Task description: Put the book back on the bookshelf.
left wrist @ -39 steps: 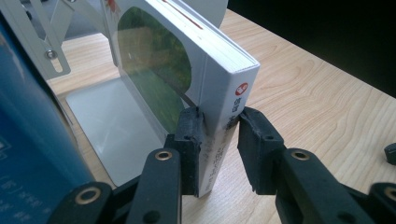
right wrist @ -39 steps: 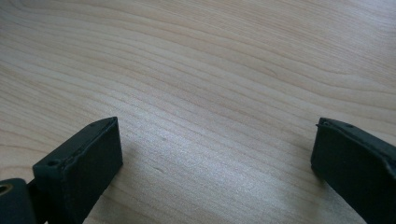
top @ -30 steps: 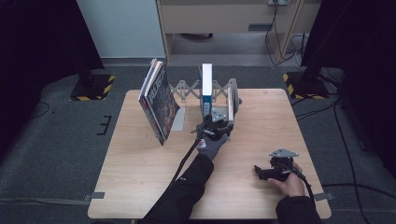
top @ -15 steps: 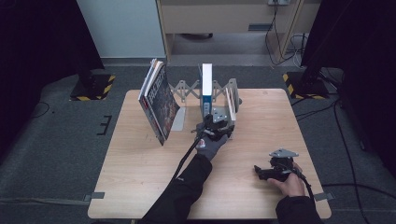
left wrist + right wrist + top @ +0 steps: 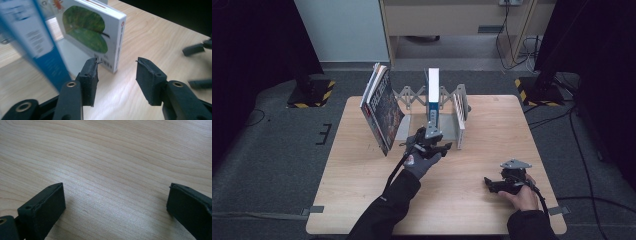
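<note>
Centre of the high view: the left gripper (image 5: 443, 146) sits just below the blue-and-white book (image 5: 433, 97), which stands upright in the grey rack (image 5: 447, 95) at the upper middle of the table (image 5: 492, 125). Its jaws have just been opening and now stand part-way apart with nothing between them. In the left gripper view that book (image 5: 30, 40) is a blur at the upper left, clear of the pads, and bare wood shows through the gap. Beyond the gap stands a white book with a green leaf cover (image 5: 95, 32), upper centre of that frame, upright at the rack's right end. A dark-covered book (image 5: 382, 107) leans at the rack's left side. Lower right of the high view, the right gripper (image 5: 488, 184) rests on the table, jaws wide, nothing held.
</note>
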A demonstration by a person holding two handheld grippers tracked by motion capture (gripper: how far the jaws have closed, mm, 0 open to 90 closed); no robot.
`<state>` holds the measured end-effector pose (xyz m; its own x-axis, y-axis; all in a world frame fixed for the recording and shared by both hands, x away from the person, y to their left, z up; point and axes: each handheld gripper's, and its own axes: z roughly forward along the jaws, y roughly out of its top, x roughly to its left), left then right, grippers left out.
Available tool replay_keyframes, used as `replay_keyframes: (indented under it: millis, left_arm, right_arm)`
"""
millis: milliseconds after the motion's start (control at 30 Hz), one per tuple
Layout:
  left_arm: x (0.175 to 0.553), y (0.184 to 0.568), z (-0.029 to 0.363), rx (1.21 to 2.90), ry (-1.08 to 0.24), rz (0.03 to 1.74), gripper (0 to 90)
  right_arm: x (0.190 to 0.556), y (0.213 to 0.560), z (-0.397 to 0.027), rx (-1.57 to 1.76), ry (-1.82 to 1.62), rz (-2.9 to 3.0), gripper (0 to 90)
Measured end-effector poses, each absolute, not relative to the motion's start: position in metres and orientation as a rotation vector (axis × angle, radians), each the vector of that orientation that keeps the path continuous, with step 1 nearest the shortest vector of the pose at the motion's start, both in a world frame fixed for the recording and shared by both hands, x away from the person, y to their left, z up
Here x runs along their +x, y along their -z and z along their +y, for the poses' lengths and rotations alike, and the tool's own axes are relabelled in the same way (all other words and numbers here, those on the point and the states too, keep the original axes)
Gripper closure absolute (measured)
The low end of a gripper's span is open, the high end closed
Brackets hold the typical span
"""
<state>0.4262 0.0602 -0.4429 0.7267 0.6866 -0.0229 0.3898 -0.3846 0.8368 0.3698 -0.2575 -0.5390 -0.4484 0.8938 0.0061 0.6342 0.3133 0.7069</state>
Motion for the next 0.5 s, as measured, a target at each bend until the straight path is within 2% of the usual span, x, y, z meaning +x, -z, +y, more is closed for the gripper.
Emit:
replay_keyframes:
  millis: [200, 500]
  left_arm:
    - [0.396, 0.441, 0.107, 2.114, -0.439, 0.815, 42.7]
    - [0.361, 0.463, 0.188, 2.104, -0.396, 1.013, 33.4]
  right_arm:
    - [0.37, 0.539, -0.257, 1.36, -0.915, 2.198, 2.3]
    - [0.369, 0.539, -0.257, 1.37, -0.917, 2.191, 2.3]
